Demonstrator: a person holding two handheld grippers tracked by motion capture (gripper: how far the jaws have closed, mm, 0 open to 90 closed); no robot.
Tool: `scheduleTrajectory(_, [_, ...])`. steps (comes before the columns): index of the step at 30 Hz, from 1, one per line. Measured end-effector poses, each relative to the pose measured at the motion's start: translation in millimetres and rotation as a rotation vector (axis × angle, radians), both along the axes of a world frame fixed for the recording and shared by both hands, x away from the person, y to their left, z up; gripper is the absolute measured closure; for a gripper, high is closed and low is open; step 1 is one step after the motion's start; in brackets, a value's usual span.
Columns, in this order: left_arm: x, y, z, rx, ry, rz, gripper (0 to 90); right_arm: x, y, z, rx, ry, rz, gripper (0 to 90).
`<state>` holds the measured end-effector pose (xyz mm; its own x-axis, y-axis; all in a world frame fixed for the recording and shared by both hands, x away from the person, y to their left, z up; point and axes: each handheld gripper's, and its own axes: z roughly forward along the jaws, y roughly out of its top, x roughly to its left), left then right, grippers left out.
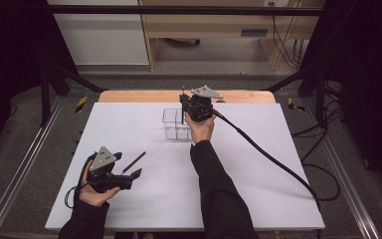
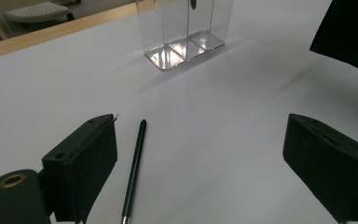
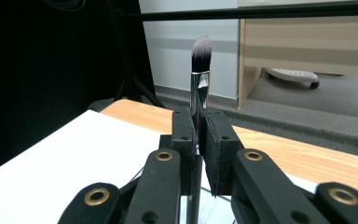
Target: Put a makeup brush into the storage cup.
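Black jaws of the right tool [image 3: 199,140] are clamped on a silver-ferruled makeup brush with a dark, white-tipped head [image 3: 200,65], held upright with bristles upward. In the high view, this brush hangs over the clear plastic compartmented organiser [image 1: 171,124] near the far edge of the white table [image 1: 258,169]. The left tool [image 2: 200,158] rests low with jaws apart; a slim black pencil-like stick [image 2: 135,168] lies on the table between them, just beside one jaw.
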<state>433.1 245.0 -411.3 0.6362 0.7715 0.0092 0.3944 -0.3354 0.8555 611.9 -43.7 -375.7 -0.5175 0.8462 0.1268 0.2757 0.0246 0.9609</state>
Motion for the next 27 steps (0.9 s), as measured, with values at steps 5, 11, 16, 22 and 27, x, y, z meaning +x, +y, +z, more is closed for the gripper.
scheduleTrajectory(5, [-0.7,-0.2,0.0,-0.007,0.013,0.000,9.1,0.6,2.7,-5.9,-0.009,0.011,0.002,84.1])
scheduleTrajectory(11, [-0.1,0.5,0.1,0.000,0.007,0.004,9.1,0.4,6.1,-14.3,-0.019,0.028,0.005,84.1])
scheduleTrajectory(16, [0.1,0.4,-0.1,0.004,0.006,0.005,9.1,-1.0,9.9,-21.4,-0.037,0.036,0.012,84.1])
scheduleTrajectory(22, [0.5,0.8,-0.2,0.006,0.000,0.006,9.1,-1.2,13.1,-29.2,-0.054,0.055,0.013,84.1])
scheduleTrajectory(27, [0.4,0.5,-0.3,0.007,-0.001,0.005,9.1,-1.3,15.1,-35.3,-0.078,0.070,0.008,84.0])
